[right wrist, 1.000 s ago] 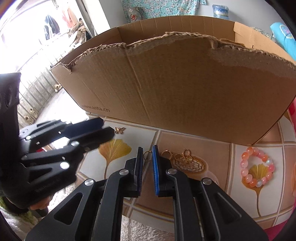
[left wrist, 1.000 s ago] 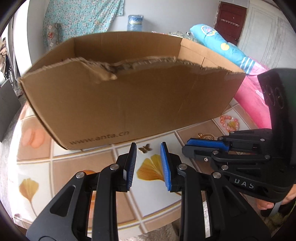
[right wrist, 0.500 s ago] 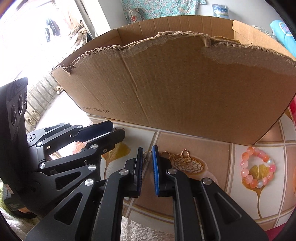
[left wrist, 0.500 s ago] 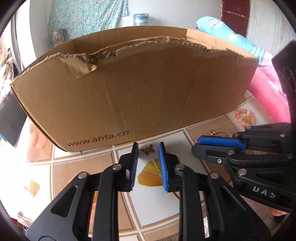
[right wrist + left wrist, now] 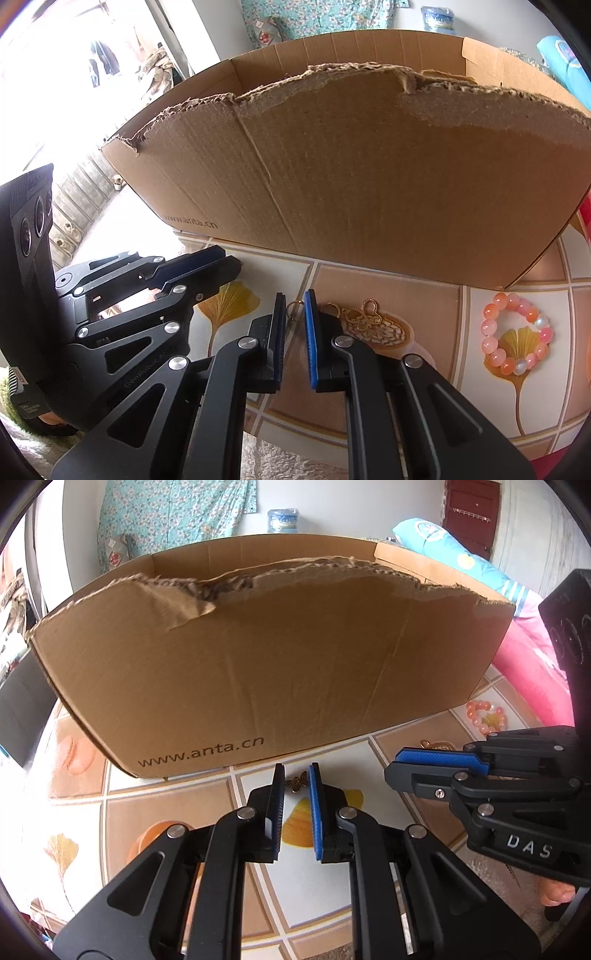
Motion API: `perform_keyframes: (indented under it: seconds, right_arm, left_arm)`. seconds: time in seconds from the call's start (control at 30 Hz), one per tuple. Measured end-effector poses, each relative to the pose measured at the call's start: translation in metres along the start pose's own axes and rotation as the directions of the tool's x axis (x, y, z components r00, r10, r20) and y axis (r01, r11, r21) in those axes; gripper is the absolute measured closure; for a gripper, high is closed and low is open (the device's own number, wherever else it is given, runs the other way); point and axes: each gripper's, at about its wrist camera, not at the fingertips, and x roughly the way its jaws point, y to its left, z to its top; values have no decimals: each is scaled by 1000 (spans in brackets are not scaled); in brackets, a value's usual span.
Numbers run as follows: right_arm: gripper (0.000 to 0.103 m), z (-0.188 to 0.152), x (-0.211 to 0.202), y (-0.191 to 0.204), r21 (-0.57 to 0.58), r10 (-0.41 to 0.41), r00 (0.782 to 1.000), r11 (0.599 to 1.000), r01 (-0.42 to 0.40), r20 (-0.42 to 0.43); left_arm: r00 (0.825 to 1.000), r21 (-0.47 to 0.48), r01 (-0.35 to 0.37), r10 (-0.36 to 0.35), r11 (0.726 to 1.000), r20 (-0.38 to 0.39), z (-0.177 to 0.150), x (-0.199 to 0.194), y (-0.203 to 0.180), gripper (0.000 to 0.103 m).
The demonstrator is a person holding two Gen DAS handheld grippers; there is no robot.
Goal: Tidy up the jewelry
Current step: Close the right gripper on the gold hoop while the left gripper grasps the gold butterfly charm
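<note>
Closing on the butterfly charm (image 5: 298, 783), the left gripper (image 5: 297, 781) has its jaws narrowing around it on the tiled table (image 5: 155, 808) by the cardboard box (image 5: 258, 672); contact unclear. Charm looks tiny, light, flat, rigid: pinch across the wings. Right gripper (image 5: 295, 308) clamps a thin gold ring (image 5: 294, 309).

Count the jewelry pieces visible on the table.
4, left to right along the box front: butterfly charm, small gold ring, gold filigree piece, pink bead bracelet. The filigree may be several pieces; the box interior is hidden.
</note>
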Motion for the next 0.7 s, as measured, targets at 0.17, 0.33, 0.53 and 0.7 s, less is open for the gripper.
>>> perform_keyframes:
  seconds: [0.17,0.33,0.53,0.7]
  right_arm:
    - [93,3,-5,3,-12,4,1000,1000,-4,9]
    - [93,3,-11,8,-23,6,1000,1000,-6,22]
    - [93,-1,-22,18,-56,21,999,998,-19,43]
    - [92,-1,-22,24,-91,-14,999,996,17,37]
  left_arm:
    - [1000,-9,6,-6,1000,13,0,-6,3,91]
    - [1000,-16,2,-2,1000,23,-1,-11,5,91]
    - [999,-25,-8,9,1000,43,-2,-18,10,91]
    - [999,-31,-13,15,999,44,-7,-21,11,91]
